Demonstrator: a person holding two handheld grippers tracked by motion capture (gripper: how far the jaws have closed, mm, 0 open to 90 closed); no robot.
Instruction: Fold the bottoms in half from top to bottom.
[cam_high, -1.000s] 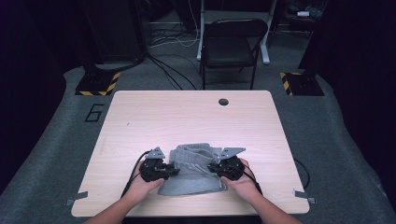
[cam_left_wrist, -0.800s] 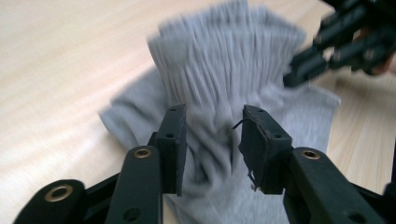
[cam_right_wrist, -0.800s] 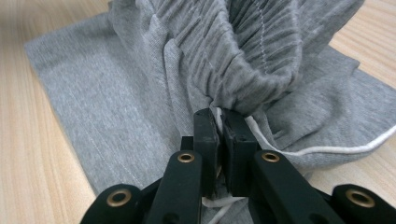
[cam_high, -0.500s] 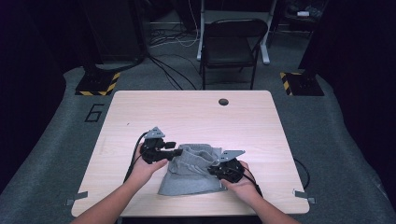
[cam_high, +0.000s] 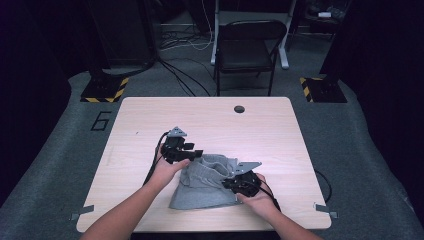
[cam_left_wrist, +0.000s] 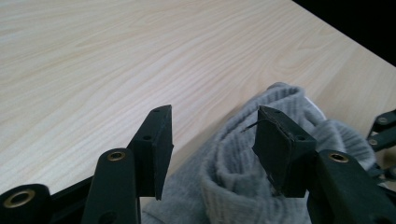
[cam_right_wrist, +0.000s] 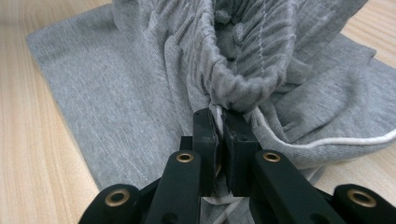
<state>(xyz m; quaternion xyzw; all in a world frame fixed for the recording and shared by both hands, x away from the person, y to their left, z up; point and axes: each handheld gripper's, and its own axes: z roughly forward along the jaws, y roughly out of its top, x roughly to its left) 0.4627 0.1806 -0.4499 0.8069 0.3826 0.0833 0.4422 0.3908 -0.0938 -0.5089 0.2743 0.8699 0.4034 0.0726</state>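
1. Beyond the wooden table, a black folding chair stands among loose cables on the grey floor; two yellow-and-black striped bases flank the far corners, and a small round hole marks the tabletop's far edge.
2. Nearer, a grey garment lies bunched at the table's near edge, between the person's two hands, nothing blocking it from above.
3. At left, the left gripper hangs just above the garment's ribbed cuff, its jaws having just been opening; they stand wide apart, their pads pressing on nothing.
4. At right, the right gripper sits clamped tight on a fold of the garment beside a white piped edge.
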